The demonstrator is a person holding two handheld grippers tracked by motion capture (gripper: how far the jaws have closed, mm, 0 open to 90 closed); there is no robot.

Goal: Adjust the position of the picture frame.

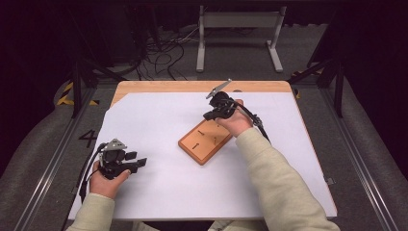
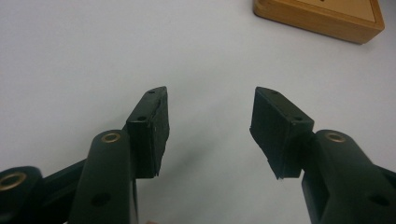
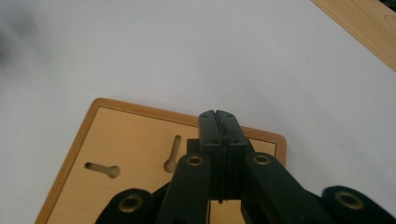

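1. Wood board [image 1: 206,141] lies flat near the middle of the worktop [image 1: 159,192], which is covered in white. It is turned at a slant.
2. The board has keyhole-shaped slots [image 3: 103,170] cut into its top, and a raised rim runs around its edge.
3. The right gripper [image 1: 211,115] sits over the far end of the board. Its jaws are pressed tight together with nothing between them.
4. In the right gripper view, the closed tips [image 3: 218,122] are just above the board's far edge, next to one of the slots.
5. The left gripper [image 1: 135,160] is well apart from the board, near the front left of the worktop. Its jaws are spread wide and hold nothing.
6. In the left gripper view, a corner of the board [image 2: 322,16] shows far ahead, past the open jaws.
7. A bare strip of wooden worktop [image 1: 202,86] shows at the far edge, beyond the white cover.
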